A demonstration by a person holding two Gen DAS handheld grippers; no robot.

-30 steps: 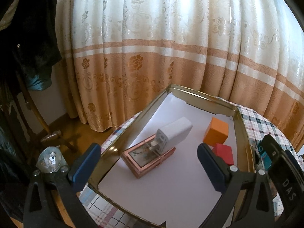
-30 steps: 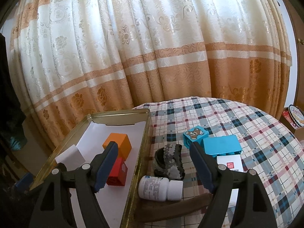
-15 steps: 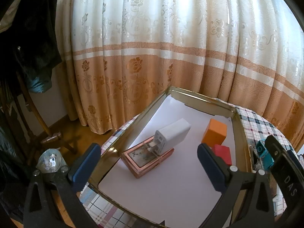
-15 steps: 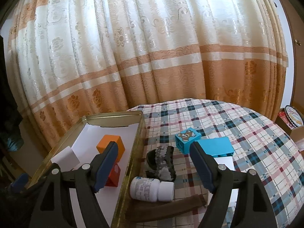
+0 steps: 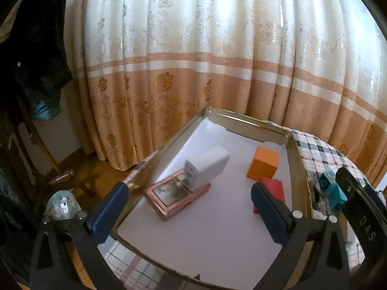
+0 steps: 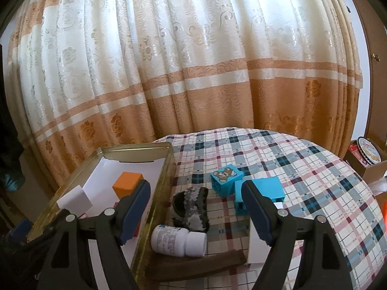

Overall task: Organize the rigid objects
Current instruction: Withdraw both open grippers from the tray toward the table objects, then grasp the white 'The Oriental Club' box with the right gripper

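A gold tin tray [image 5: 296, 169] lined with white paper holds a white charger [image 5: 208, 166] leaning on a rose-gold framed box [image 5: 174, 199], an orange cube [image 5: 262, 165] and a red block [image 5: 273, 188]. My left gripper [image 5: 187, 209] hovers open over the tray's near end, holding nothing. My right gripper [image 6: 196, 203] is open and empty above the checked tablecloth just right of the tray [image 6: 157, 193]. Under it lie a white pill bottle [image 6: 179, 240] on its side and a grey sequined object [image 6: 191, 207].
A blue cube with a bear picture [image 6: 226, 177], a blue box [image 6: 263, 189] and a white box [image 6: 251, 244] sit on the round table [image 6: 314, 169]. A brown strap [image 6: 193, 265] lies near the front. A curtain [image 6: 193, 72] hangs behind. A wooden chair [image 5: 48, 164] stands left.
Both grippers stay open and nearly still. The scene in the right wrist view has slid slightly to the left.
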